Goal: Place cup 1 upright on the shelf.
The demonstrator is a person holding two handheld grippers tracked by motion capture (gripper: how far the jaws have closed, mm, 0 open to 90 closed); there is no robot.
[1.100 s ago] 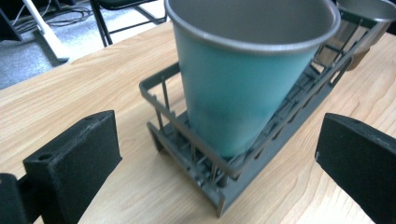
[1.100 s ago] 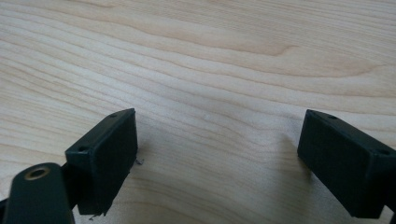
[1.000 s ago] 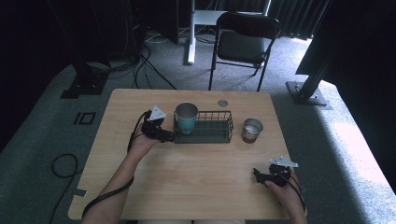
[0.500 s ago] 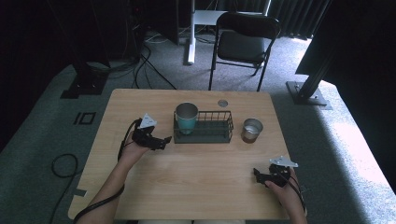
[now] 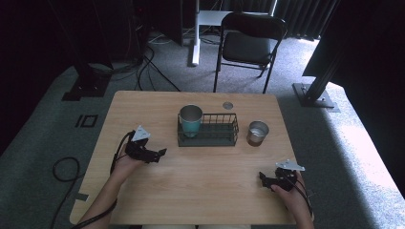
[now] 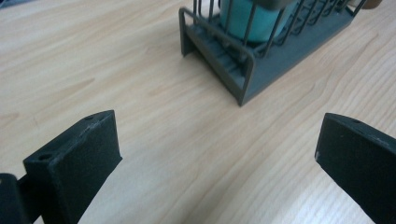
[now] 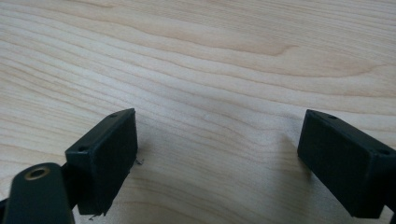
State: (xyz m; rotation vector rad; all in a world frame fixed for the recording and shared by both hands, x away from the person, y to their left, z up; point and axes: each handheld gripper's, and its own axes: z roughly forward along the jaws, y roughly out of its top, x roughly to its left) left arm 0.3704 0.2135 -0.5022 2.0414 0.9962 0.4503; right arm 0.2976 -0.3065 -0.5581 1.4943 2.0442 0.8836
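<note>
Teal cup stands in the wire rack's left end, mid-bench. Nearer, both hand-held grippers, left and right, gape wide and empty; a hasty reach could snag the rack's wires and tip the cup.

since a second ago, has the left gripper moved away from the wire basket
Yes. In the high view the left gripper has pulled back from the wire basket toward the person and the table's left side, jaws open. The teal cup stands in the basket.
</note>
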